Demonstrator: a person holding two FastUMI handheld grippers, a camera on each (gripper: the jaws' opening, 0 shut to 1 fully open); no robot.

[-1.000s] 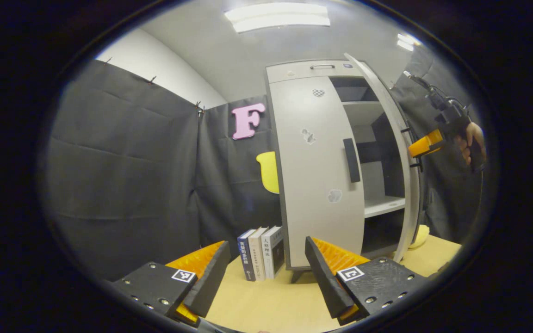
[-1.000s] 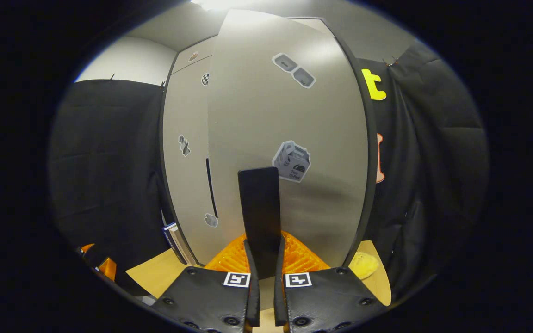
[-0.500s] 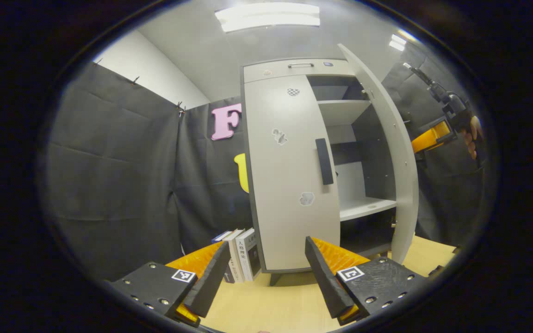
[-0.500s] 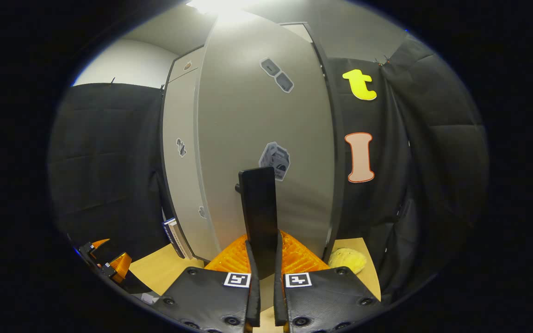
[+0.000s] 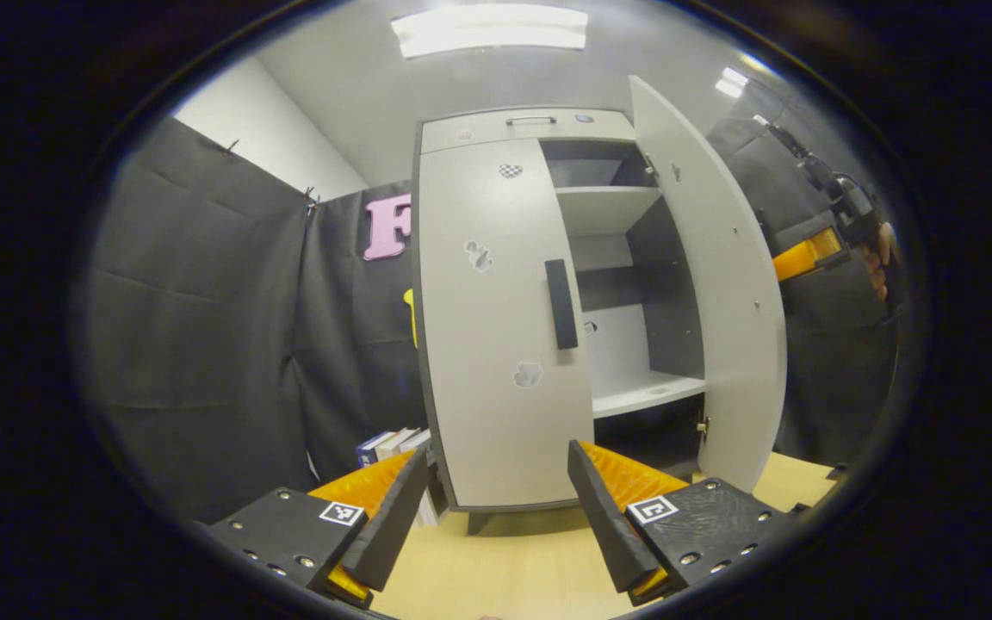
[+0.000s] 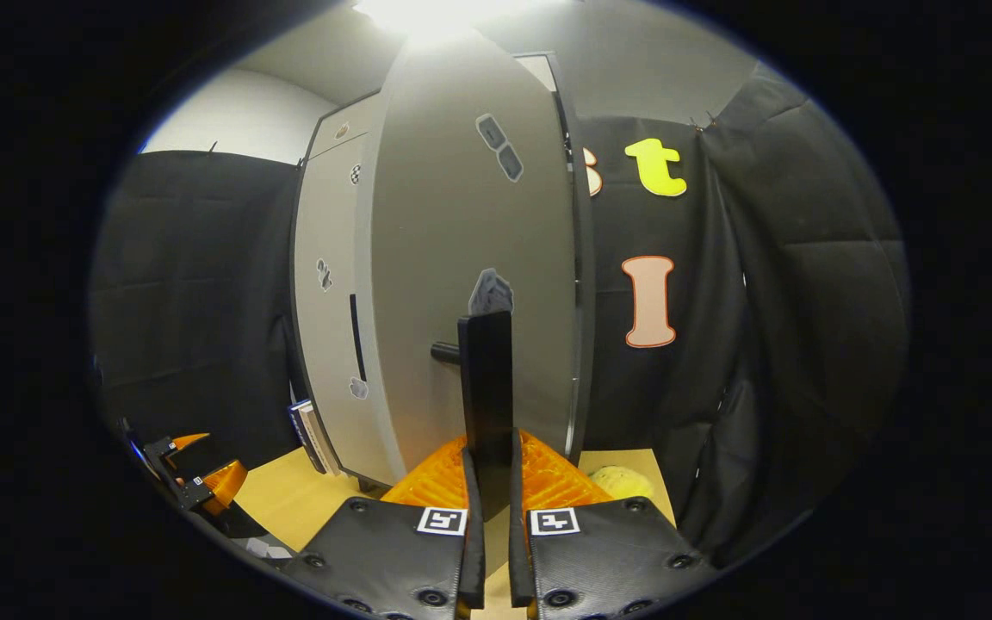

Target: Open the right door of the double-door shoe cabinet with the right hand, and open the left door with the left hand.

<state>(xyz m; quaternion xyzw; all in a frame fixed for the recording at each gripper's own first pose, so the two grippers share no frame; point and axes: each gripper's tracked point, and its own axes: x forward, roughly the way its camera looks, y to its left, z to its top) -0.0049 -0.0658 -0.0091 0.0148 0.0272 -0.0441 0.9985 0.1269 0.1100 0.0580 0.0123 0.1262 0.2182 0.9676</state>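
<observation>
The grey shoe cabinet [image 5: 496, 129] stands on a wooden table. Its right door [image 5: 724, 284] is swung wide open, baring shelves [image 5: 644, 394] inside. The left door [image 5: 496, 327] is closed, with a black vertical handle [image 5: 560, 303] at its inner edge. My left gripper [image 5: 496, 508] is open, low in front of the left door and apart from it. In the right gripper view my right gripper [image 6: 489, 499] is shut on the right door's black handle [image 6: 486, 387]. From the left gripper view, that gripper [image 5: 806, 256] and the hand holding it appear past the open door's edge.
Several books [image 5: 388, 443] stand left of the cabinet against the black cloth wall. A yellow object [image 6: 621, 482] lies on the wooden table [image 5: 496, 573] right of the open door. The cabinet's top panel carries a small metal pull [image 5: 530, 120].
The right door has swung further open with my right gripper on its handle. My left gripper's view has shifted right, so the cabinet now sits more central and the left door is nearer.
</observation>
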